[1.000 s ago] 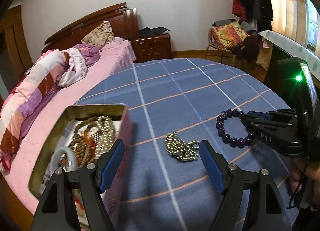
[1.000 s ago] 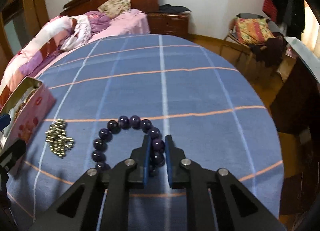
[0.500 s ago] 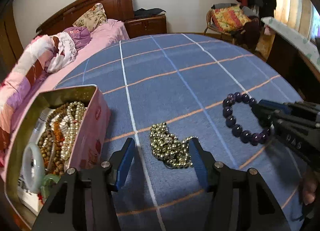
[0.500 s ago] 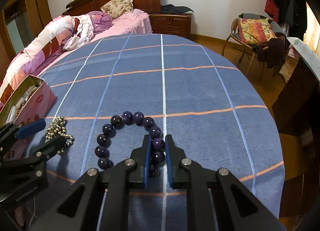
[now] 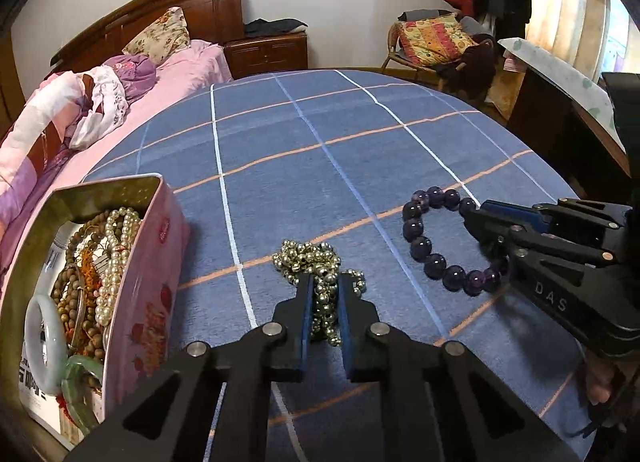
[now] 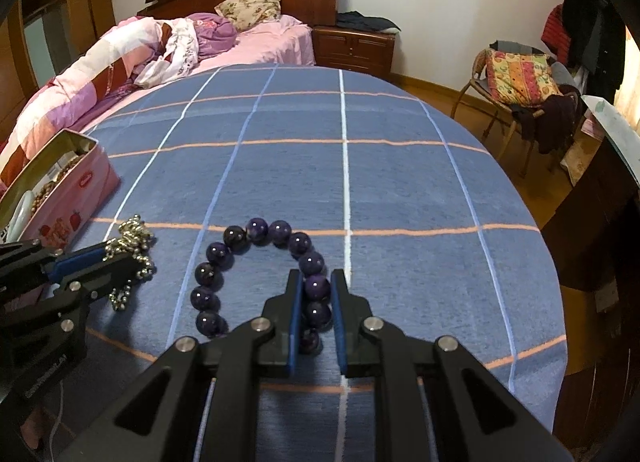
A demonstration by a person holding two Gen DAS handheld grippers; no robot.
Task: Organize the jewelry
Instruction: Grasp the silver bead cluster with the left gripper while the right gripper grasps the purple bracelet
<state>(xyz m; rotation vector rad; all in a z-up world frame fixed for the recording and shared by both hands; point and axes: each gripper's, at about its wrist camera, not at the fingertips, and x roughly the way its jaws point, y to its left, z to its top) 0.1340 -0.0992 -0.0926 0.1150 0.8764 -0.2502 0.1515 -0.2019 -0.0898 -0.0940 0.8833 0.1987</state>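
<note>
The gold chain (image 5: 320,282) lies heaped on the blue checked cloth (image 5: 360,134), and the left gripper (image 5: 325,314) has just been closing its fingers, which now pinch the near end of the heap. At about three o'clock from it lies the purple bracelet (image 6: 256,274), flat on the cloth, with the right gripper (image 6: 316,302) clamped on its beads at the near right of the ring. At nine o'clock from the chain stands the pink tin (image 5: 148,282), open and already holding pearls, wooden beads and jade bangles. Both pieces look gripped but not yet lifted. Next, I would guess, each must be raised clear and carried to the tin; the loose chain may dangle and snag on the rim.
</note>
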